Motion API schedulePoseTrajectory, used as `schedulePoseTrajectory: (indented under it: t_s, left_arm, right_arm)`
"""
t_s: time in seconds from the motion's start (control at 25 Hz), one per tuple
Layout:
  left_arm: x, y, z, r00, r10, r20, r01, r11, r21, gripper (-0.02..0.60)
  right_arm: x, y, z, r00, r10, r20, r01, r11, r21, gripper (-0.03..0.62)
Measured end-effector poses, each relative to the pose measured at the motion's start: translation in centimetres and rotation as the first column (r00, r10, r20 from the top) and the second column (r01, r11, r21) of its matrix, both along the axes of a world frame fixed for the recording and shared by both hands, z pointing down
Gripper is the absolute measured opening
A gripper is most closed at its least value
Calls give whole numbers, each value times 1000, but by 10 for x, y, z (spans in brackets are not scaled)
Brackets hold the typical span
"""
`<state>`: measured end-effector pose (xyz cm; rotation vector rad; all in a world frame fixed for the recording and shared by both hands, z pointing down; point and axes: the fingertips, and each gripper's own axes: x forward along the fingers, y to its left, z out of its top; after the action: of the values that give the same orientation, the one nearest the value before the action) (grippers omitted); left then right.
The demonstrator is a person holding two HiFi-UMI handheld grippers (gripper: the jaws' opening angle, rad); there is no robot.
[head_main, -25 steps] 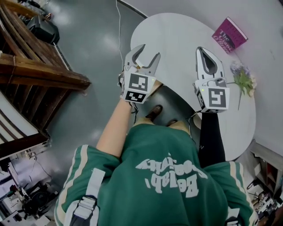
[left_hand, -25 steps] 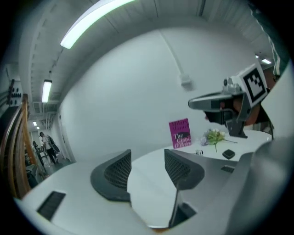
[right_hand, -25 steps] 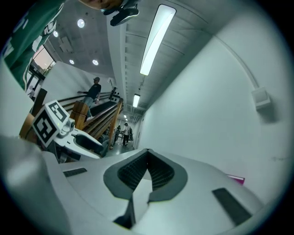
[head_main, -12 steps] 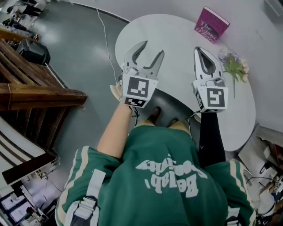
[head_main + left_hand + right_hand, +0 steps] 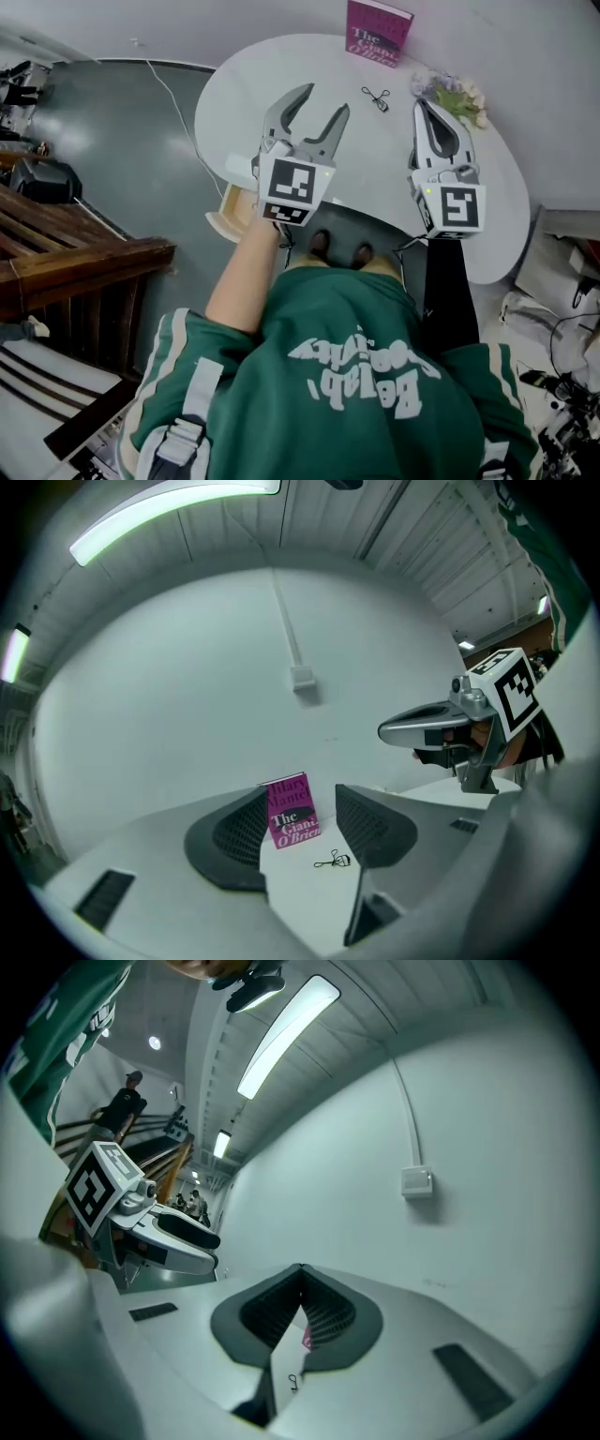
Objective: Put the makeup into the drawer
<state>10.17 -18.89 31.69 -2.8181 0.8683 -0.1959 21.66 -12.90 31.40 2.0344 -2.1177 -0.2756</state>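
Makeup: a small black eyelash curler (image 5: 376, 97) lies flat on the white table (image 5: 281, 75), towards its far side. It is near a pink book (image 5: 378, 31) standing upright by the wall and just left of a sprig of flowers (image 5: 455, 94). It is well apart from both grippers.
Handling, judged: it looks light, thin and stiff, like bent metal. It lies low, so the pads may skid over it or let it twist. The handle loops or the middle hinge seem the safest hold, not the curved clamp end.
Left gripper (image 5: 322, 101): held level over the near half of the table, pointing towards the book. Its jaws are spread with nothing between them.
Right gripper (image 5: 425, 108): level and alongside, to the right. Its jaws are pressed together and empty.
Arms: both forearms reach forward from a person in a green top.
Drawer: a pale wooden piece (image 5: 232, 212) below the table's near-left edge may be it. I cannot tell.
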Motion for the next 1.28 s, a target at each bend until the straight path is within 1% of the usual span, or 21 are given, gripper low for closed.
schedulePoseTrajectory:
  t_s: [0.12, 0.24, 0.36, 0.56, 0.88, 1.08, 1.16, 1.2, 1.28]
  left_arm:
    - [26, 9, -2, 998, 63, -4, -63, 998, 1, 241]
    - [43, 16, 1, 995, 101, 0, -101, 995, -4, 241]
    - [54, 19, 5, 992, 123, 1, -123, 992, -17, 241]
    - [66, 25, 14, 988, 155, 17, -154, 988, -28, 241]
    - [85, 21, 51, 977, 200, 81, -194, 979, -67, 241]
    - [106, 11, 86, 952, 257, 168, -241, 964, -110, 239]
    - [115, 6, 103, 937, 280, 207, -258, 957, -130, 239]
    - [120, 3, 112, 926, 299, 231, -273, 952, -140, 239]
    - [131, -1, 133, 889, 351, 293, -315, 935, -166, 239]
  right_arm:
    - [17, 14, -5, 999, 41, -15, -41, 999, 10, 9]
    - [34, 25, -5, 997, 77, -12, -77, 997, 11, 9]
    - [43, 32, -2, 995, 99, -12, -99, 995, 5, 9]
    - [48, 37, 1, 993, 117, -11, -117, 993, -4, 9]
    - [58, 35, 10, 991, 135, 7, -135, 991, -23, 9]
    - [72, 34, 22, 988, 156, 9, -156, 987, -48, 9]
    - [78, 35, 25, 986, 168, 11, -167, 984, -58, 9]
    - [82, 35, 27, 985, 175, 11, -174, 983, -63, 9]
    - [90, 36, 30, 981, 192, 13, -190, 979, -74, 9]
